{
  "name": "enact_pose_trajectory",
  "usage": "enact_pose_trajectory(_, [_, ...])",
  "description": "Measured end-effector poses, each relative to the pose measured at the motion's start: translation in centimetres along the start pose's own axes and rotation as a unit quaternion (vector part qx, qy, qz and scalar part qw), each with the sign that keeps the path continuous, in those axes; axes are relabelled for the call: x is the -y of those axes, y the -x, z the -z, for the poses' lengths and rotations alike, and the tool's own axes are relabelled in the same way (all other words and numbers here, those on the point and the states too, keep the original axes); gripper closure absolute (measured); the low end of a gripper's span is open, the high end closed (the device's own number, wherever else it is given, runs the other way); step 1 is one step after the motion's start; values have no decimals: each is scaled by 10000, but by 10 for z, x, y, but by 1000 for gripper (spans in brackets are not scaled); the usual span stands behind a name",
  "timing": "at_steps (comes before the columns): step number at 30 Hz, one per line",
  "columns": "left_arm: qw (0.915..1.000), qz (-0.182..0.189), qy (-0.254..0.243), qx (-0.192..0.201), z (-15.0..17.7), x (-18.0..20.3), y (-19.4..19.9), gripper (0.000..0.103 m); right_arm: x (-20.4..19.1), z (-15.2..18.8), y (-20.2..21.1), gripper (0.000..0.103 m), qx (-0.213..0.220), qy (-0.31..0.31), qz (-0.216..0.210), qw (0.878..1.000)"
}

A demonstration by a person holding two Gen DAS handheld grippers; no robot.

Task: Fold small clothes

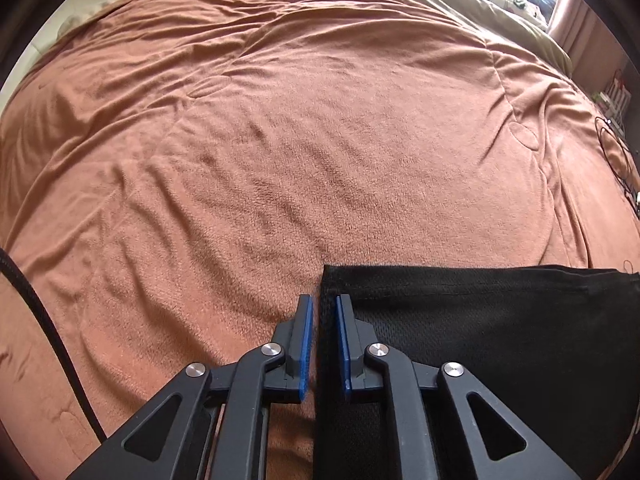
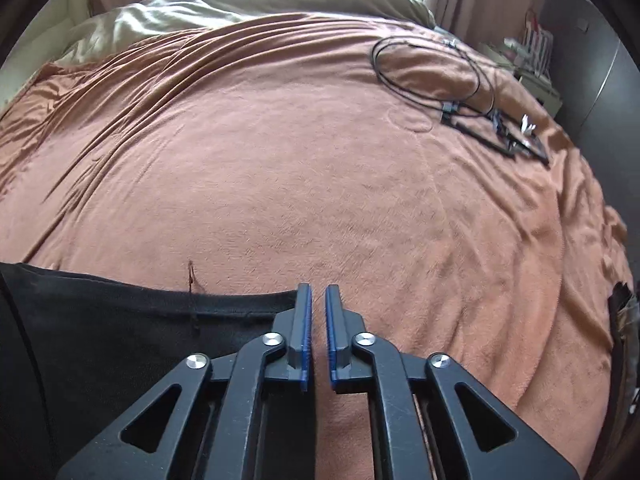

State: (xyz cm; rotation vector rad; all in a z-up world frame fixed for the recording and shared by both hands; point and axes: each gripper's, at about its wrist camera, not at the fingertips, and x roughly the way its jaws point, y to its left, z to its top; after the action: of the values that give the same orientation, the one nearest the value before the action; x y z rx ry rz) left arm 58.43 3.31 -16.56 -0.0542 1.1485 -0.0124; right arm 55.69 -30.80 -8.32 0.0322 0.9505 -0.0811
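A black garment (image 1: 480, 340) lies flat at the near edge of the bed, on an orange-brown blanket (image 1: 280, 140). The left claw (image 1: 324, 344) stands slightly open at its left edge; the right claw (image 2: 316, 332), slightly open too, grips nothing beside its right end. Before the next fold, both claws should pinch matching corners and lift evenly.

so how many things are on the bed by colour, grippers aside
black garment: 1
black coiled cable: 1
orange-brown blanket: 1
olive-beige duvet: 1
The small dark items beside the cable are too blurred to sort, so they are left out.
Total: 4
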Motion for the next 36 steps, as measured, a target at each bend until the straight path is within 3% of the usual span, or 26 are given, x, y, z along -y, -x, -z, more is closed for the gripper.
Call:
enact_pose_trajectory(1, [10000,28,16,-8,2,-1,1,77,-1,2,2,64,-24,-14,-91,10000])
enact_pose_trajectory(2, [10000,67,40,-21,6,-3,3,76,-1,4,5,50,-10,2,-93,10000])
enact_pose_trajectory(19, [9986,489,112,178,76,-11,70,76,15,76,90,50,-37,-25,-834,9965])
enact_pose_trajectory(27, [9979,538,340,148,130,-28,96,76,25,113,129,50,20,-63,-998,9950])
enact_pose_trajectory(36, [9970,660,412,-7,192,-33,113,76,31,155,161,50,-192,-259,-871,9957])
